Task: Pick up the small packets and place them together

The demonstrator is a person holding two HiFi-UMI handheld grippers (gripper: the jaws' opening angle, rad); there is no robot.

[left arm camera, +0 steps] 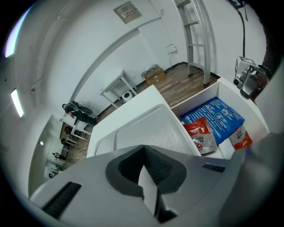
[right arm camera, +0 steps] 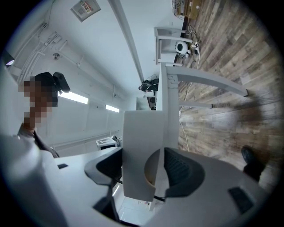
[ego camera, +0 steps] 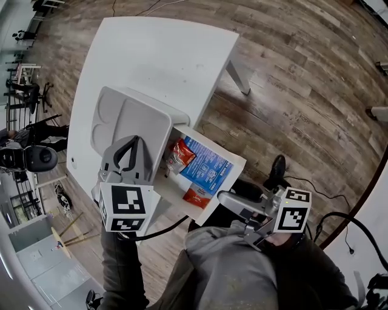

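While in drawer (ego camera: 218, 147), packets (ego camera: 206, 168) between tongs (ego camera: 132, 145) (ego camera: 223, 198)

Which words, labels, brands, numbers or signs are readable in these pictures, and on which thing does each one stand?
No text reads with certainty.
Blue packet: white print and pictograms, too small.
Red packet: white letters, upside down, blurred.
Small red and white packet: print too small.
Ceiling sign: blurred.
Square markers: black patterns, no words.

Head view steeply down over white rectangular desk (ego camera: 157, 60); gripper views close behind own fingers (left arm camera: 155, 166), left's sharing open white drawer (ego camera: 212, 142).
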